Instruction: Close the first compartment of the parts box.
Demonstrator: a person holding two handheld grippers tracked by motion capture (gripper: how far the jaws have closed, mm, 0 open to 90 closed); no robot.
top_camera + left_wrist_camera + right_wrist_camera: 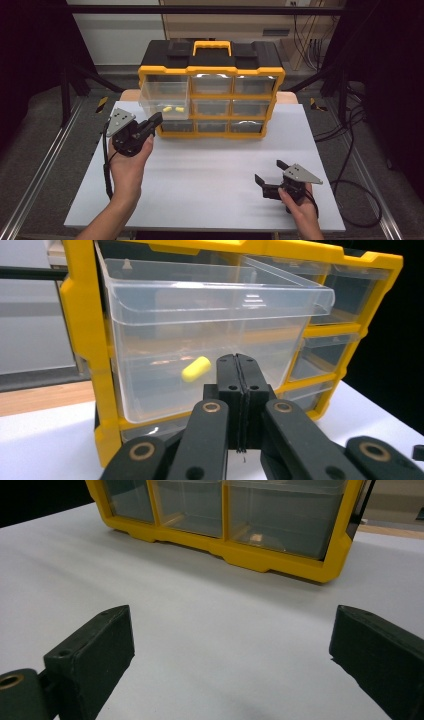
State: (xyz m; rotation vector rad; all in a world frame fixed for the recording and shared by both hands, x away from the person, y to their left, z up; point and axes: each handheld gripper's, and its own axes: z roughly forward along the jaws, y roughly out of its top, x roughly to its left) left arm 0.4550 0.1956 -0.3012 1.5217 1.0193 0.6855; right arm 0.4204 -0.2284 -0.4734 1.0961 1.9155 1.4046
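Observation:
A yellow and black drawer cabinet (212, 52) stands at the back of the white table top (210, 165). Its upper left clear drawer (162, 95) is pulled out, with two small yellow pieces (173, 108) lying inside. My left gripper (156, 119) is shut with nothing between its jaws, its tip just in front of that drawer's front wall. The left gripper view has the closed jaws (238, 360) against the clear drawer (200, 305), with one yellow piece (196, 368) behind the wall. My right gripper (267, 172) rests open at the table's front right, holding nothing.
The right gripper view looks along my open right gripper (230, 645) across bare white table toward the cabinet's bottom drawers (280, 525). The cabinet's other drawers are pushed in. Black frame bars and cables (350, 150) border the table on both sides.

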